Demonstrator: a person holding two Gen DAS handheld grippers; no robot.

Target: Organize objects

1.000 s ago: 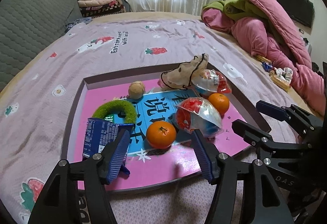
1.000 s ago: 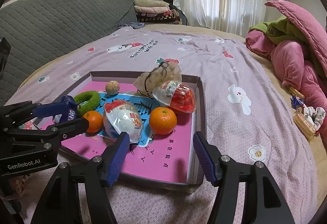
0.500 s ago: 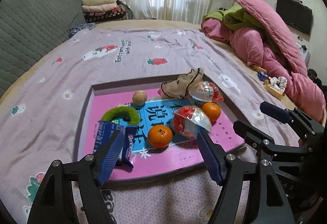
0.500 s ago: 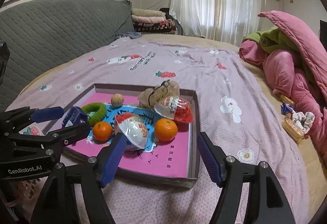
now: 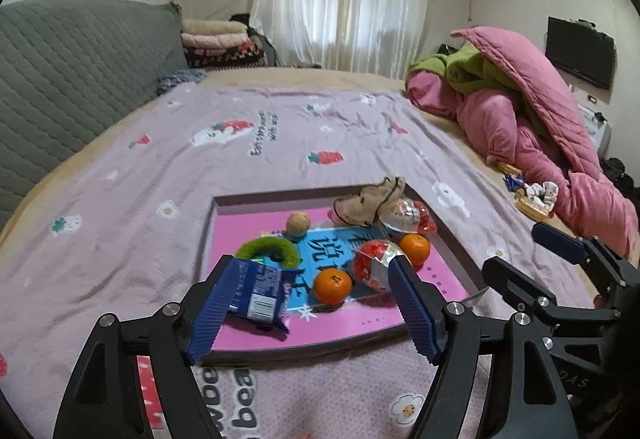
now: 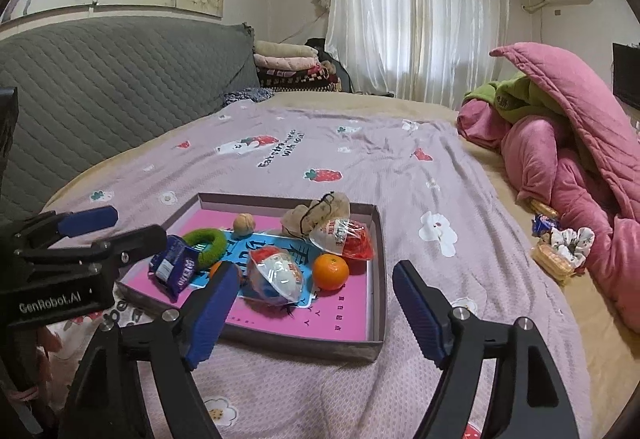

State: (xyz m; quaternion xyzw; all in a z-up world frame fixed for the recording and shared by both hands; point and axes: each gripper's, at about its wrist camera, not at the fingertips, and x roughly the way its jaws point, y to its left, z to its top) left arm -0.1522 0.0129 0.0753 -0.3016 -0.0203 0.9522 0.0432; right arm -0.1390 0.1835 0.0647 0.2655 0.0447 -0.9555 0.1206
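A shallow pink-lined box (image 5: pixel 460 251) (image 6: pixel 378 239) lies on the bed. In it are two oranges (image 5: pixel 333 285) (image 6: pixel 330 271), two red-and-white packets (image 5: pixel 374 266) (image 6: pixel 276 275), a green ring (image 5: pixel 269 249) (image 6: pixel 206 242), a blue snack packet (image 5: pixel 260 293) (image 6: pixel 173 266), a walnut (image 5: pixel 298 223) (image 6: pixel 244 223) and a beige cloth pouch (image 5: pixel 366 201) (image 6: pixel 316 215). My left gripper (image 5: pixel 306 305) is open and empty, above the box's near edge. My right gripper (image 6: pixel 310 305) is open and empty, near the box's near right corner.
A lilac strawberry-print sheet (image 5: pixel 248 143) covers the bed. A pink and green quilt pile (image 5: pixel 532 111) (image 6: pixel 568 135) lies at the right, with small wrapped snacks (image 5: pixel 532 195) (image 6: pixel 560 247) beside it. A grey headboard (image 6: pixel 100 79) and folded blankets (image 6: pixel 288 63) stand at the back left.
Both grippers have pulled back and risen away from the box, so its contents look smaller and farther. Both stay open and empty. The objects in the box have not moved.
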